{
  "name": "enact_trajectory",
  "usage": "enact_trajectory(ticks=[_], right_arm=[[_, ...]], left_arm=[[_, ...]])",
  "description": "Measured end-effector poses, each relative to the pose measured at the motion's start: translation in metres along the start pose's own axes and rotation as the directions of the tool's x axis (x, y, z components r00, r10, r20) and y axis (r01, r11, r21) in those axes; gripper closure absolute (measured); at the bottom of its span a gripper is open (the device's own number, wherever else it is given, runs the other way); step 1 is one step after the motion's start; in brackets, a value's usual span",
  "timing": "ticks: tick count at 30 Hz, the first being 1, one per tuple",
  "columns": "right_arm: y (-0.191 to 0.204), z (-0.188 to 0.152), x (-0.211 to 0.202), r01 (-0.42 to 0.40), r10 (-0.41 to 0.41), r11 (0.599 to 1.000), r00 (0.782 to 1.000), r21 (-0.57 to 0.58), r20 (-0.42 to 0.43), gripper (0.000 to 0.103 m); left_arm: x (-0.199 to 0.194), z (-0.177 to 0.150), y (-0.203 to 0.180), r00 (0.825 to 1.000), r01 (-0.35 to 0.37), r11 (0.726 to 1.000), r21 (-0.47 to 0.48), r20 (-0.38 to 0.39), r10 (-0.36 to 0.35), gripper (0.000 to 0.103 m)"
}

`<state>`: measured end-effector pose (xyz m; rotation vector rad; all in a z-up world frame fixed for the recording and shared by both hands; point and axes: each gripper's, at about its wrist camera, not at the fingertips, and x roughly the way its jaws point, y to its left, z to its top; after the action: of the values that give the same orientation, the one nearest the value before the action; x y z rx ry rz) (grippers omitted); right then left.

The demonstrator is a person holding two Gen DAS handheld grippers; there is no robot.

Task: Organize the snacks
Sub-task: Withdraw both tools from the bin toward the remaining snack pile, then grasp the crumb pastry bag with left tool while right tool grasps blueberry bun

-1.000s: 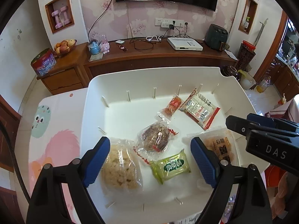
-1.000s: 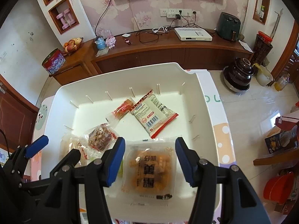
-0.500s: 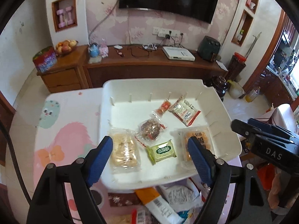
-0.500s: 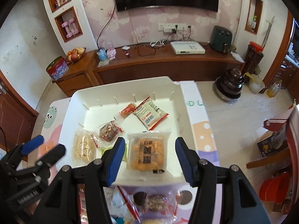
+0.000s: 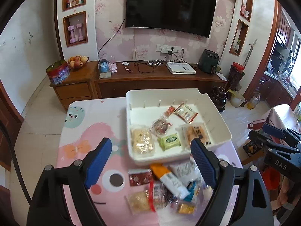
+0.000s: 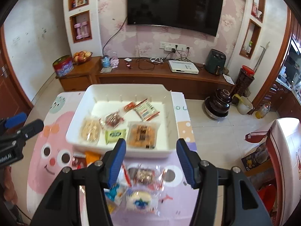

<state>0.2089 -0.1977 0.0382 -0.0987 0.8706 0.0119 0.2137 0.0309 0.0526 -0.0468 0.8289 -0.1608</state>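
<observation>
A white bin (image 5: 222,128) (image 6: 120,150) sits on the table and holds several snack packs, among them a green pack (image 5: 169,140) (image 6: 115,134) and an orange cracker pack (image 5: 195,133) (image 6: 142,134). A pile of loose snacks (image 5: 165,190) (image 6: 139,188) lies on the table in front of the bin. My left gripper (image 5: 150,162) is open and empty above the pile. My right gripper (image 6: 150,160) is open and empty above the bin's near edge and the pile.
The table has a pink cartoon cloth (image 5: 80,146). A wooden TV cabinet (image 5: 150,81) stands behind, with a fruit bowl (image 5: 77,61) and a tin (image 5: 57,74). A dark pot (image 6: 218,103) stands on the floor at right.
Both grippers have pulled back and up from the bin. The bin looks smaller and the pile of loose snacks in front of it has come into view.
</observation>
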Motion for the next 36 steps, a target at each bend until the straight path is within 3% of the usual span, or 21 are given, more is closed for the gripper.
enact_trajectory(ticks=[8,17,25,29,36], right_arm=[[0.006,-0.045,-0.013,-0.056,0.055,0.998,0.998,-0.009,-0.022,0.047],[0.006,-0.081,0.019,-0.106,0.109,0.994,0.987,0.027,-0.121,0.047],[0.001,-0.109,0.072,-0.146,0.164,0.985,0.955,0.087,-0.248,0.045],[0.002,-0.125,0.099,-0.144,0.175,0.982,0.935,0.120,-0.310,0.031],[0.009,-0.141,0.127,-0.128,0.172,0.982,0.913,0.140,-0.369,0.024]], left_arm=[[-0.020,-0.047,0.012,0.999,-0.029,0.999,0.046,-0.012,0.030,0.016],[0.007,-0.093,0.008,0.994,-0.015,0.991,0.131,-0.109,0.029,0.016],[0.059,-0.137,0.007,0.967,0.097,0.968,0.232,-0.250,-0.037,0.016],[0.079,-0.150,0.007,0.959,0.113,0.951,0.287,-0.281,-0.029,0.016],[0.115,-0.155,0.011,0.935,0.138,0.939,0.315,-0.354,-0.019,0.016]])
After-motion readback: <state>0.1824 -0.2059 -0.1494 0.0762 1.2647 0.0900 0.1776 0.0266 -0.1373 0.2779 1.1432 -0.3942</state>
